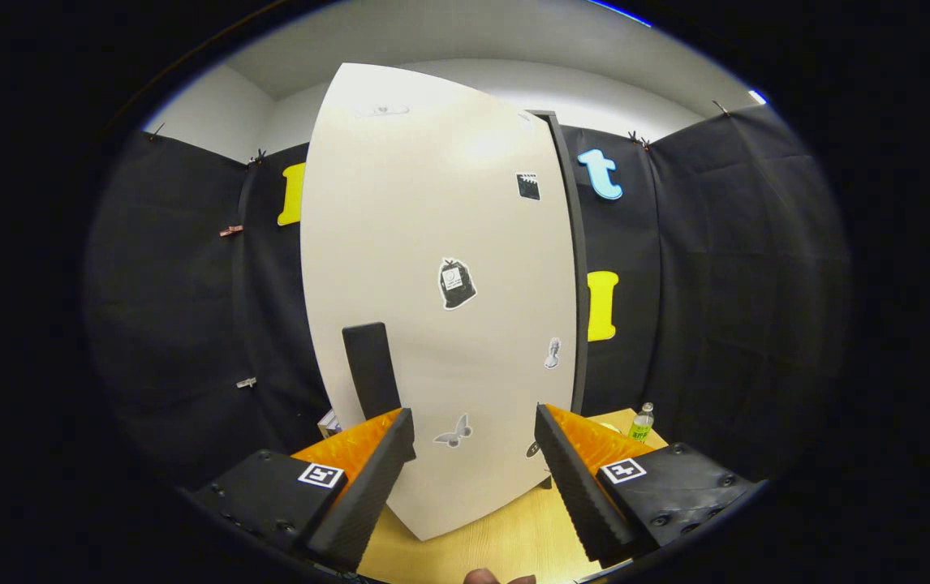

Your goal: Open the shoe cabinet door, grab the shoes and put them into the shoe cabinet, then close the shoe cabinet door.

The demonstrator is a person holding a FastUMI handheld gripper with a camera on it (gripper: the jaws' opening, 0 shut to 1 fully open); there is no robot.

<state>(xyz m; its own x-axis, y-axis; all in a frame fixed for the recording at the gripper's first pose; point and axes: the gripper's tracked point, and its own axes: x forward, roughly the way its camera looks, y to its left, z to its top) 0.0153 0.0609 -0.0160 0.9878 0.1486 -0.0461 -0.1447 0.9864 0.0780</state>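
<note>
**White cabinet door shut, handle just ahead of the left finger**

White and glossy, the shoe cabinet door (441,268) stands upright on the wooden counter (505,539) and lies flat against the dark cabinet body (577,268), of which a thin edge shows along its right side. A dark vertical handle (370,369) sits low on the left part of the door, and a few small stickers are spread over the panel. No shoes can be seen from here.

The hand-held gripper (475,438) is spread wide and pinches nothing; its left finger tip is just below the handle. A closed door fits two stages: the shoes are waiting outside, or they are already inside. If the door is to be opened, I think the fingers should be centred on the handle, closed firmly on both its sides, and pulled gently so the light cabinet does not slide

A green bottle (641,422) stands beside the cabinet, beyond the right finger
</note>
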